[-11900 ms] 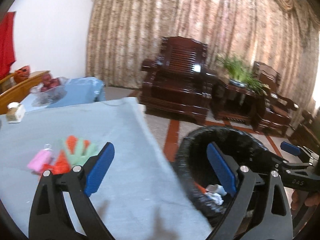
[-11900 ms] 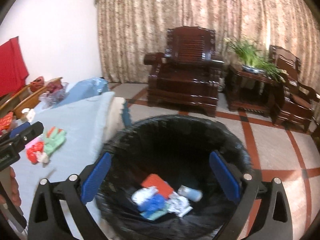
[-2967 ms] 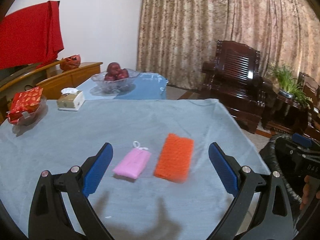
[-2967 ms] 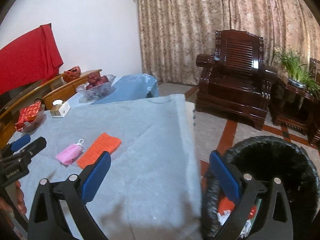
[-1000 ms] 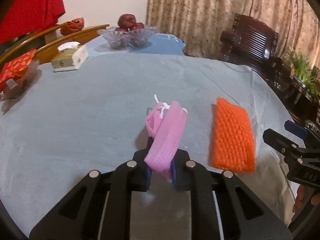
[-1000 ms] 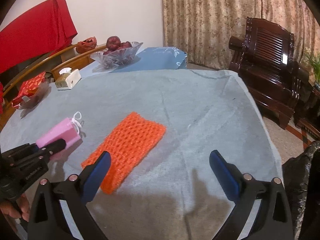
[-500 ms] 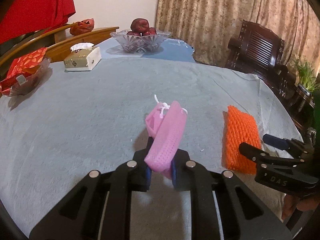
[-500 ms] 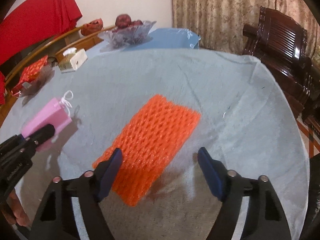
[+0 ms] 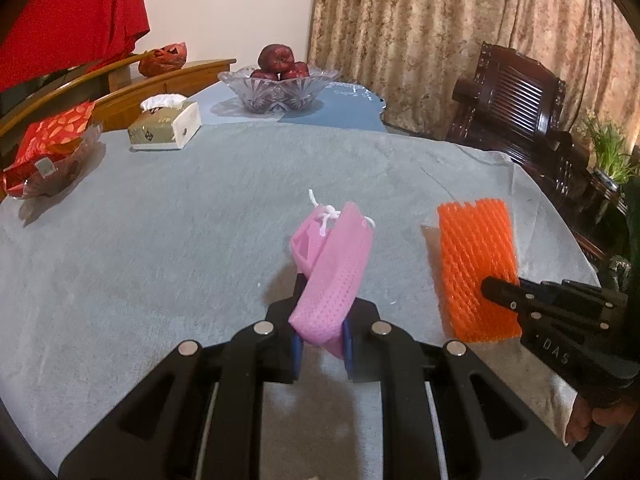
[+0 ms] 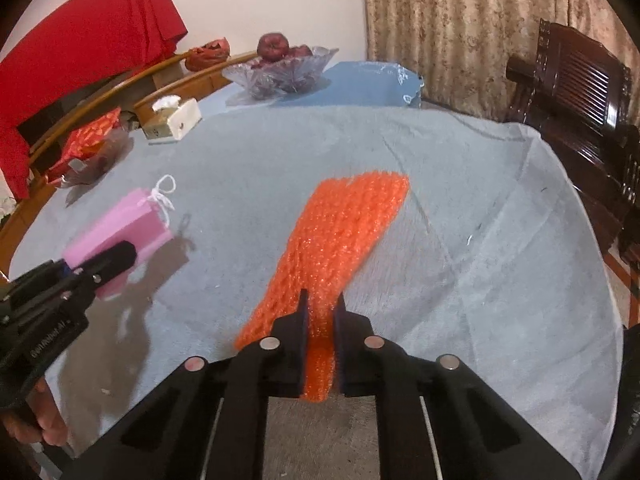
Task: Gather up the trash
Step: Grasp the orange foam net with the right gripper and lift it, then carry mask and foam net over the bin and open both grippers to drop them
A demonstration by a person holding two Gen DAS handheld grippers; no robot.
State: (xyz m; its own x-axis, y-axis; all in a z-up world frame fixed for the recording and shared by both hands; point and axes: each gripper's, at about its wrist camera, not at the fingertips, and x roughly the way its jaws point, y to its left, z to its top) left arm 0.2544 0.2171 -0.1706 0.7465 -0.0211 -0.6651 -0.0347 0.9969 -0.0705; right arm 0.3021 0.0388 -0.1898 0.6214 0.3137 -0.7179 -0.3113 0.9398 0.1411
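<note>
The pink foam net (image 9: 332, 268) is pinched at its near end between the blue pads of the left tongs (image 9: 320, 344), which are closed down tight on it. Its long axis runs from the pads up toward 12 o'clock with a slight lean to 1 o'clock in the left wrist view, and it stands on edge, lifted off the grey surface (image 9: 160, 248) at its far end. A white string loop (image 9: 326, 214) is tied at that far end.

At 3 o'clock from the pink net is the orange foam net (image 9: 476, 264). In the left wrist view its long axis runs near to far, with the far end tilted up off the cloth. The right tongs (image 10: 320, 332) are squeezed fully together on its near end, the foam bunched between the pads. In the right wrist view the orange net (image 10: 340, 240) stretches away from the pads toward 1 o'clock, and the pink net (image 10: 120, 228) sits at 9 o'clock from it, well apart.

Farther out, at 11 o'clock on the surface, are a tissue box (image 9: 164, 128) and a red packet in a clear dish (image 9: 44, 152). At 12 o'clock stands a glass bowl of red fruit (image 9: 280, 84). Beyond the surface's edge at 2 o'clock is a dark wooden armchair (image 9: 516, 112) before a patterned curtain (image 9: 420, 32).
</note>
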